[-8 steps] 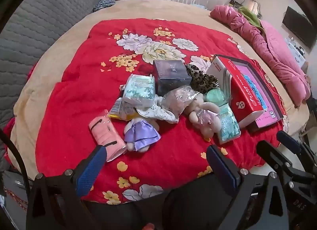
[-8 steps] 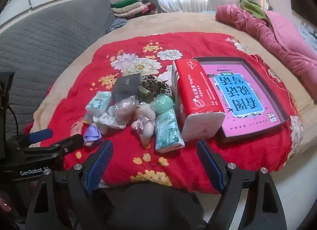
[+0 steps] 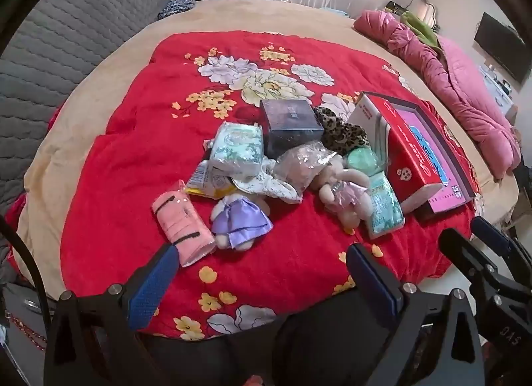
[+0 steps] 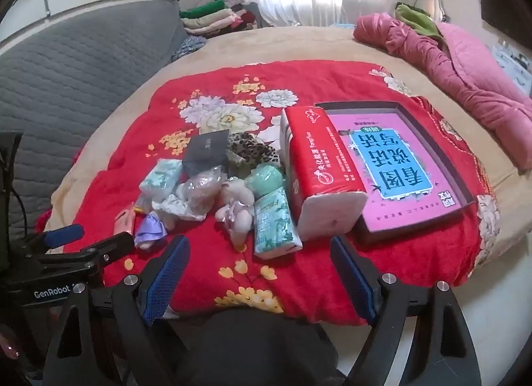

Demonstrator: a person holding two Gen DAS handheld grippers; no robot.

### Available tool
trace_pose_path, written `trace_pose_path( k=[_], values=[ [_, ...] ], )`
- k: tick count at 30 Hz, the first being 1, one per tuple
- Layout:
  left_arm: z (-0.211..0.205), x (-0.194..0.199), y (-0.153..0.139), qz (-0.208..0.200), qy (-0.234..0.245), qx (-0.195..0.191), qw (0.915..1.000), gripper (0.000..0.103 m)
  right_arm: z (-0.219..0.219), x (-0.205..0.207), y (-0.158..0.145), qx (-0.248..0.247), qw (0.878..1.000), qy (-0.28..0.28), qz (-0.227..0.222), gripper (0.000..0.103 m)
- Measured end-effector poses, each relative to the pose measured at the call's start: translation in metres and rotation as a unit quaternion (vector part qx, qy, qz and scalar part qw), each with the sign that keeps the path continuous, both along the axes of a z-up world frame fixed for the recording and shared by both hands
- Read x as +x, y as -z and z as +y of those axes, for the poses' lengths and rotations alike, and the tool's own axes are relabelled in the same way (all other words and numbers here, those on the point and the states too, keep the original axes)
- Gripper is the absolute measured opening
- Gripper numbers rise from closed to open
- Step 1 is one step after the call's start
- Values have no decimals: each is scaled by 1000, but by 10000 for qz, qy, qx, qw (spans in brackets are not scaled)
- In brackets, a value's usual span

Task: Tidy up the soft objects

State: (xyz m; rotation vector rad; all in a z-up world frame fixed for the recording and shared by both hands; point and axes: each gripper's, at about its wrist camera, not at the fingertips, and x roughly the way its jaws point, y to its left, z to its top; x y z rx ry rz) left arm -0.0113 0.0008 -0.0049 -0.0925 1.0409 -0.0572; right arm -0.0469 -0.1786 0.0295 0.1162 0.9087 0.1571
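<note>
Surface: bed (image 3: 99,113) with a beige cover, a red floral blanket (image 3: 139,166) spread over it.
Soft-item pile: clustered mid-blanket, beyond both tools, touched by neither.
Left tool (image 3: 262,278): spread wide, empty, held over the blanket's near edge.
Nearest to left tool: pink packet (image 3: 181,219) just past its left finger; plush doll in a lilac dress (image 3: 239,219) beside it.
Right tool (image 4: 259,264): spread wide, empty, hanging over the near blanket edge.
Nearest to right tool: green tissue pack (image 4: 274,224) just ahead, between the fingers' lines; pale plush rabbit (image 4: 236,206) left of it.
Pile, other contents: floral tissue pack (image 3: 237,148) at the pile's left; clear plastic bag (image 3: 304,163) with something pale inside; mint-green round item (image 3: 362,158); leopard-print fabric (image 3: 342,131) at the back.
Dark box (image 3: 291,126): closed, standing at the rear of the pile, against the leopard-print fabric.
Red tissue package (image 4: 319,169): large, lying along the left rim of the tray, touching it.
Tray (image 4: 442,159): shallow, dark-rimmed, right of the pile; holds a pink and blue printed booklet (image 4: 402,163) lying flat.
Bed, far right: rolled pink quilt (image 4: 465,86), well apart from the pile.
Bed, far left: folded clothes (image 4: 212,18) stacked behind a grey quilted cover (image 4: 83,63).
</note>
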Motion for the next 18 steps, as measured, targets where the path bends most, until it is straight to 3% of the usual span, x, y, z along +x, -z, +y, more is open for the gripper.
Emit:
trace_pose_path(
  k=[4,18],
  values=[
    [6,2,-1,60,94,11,9999,101,10,-4,1,-207,9998,-38,-16,87],
    [7,-4,-5,-18,67,65,10000,101,12,-9,-2,-253,9996,-84,-42,87]
  ],
)
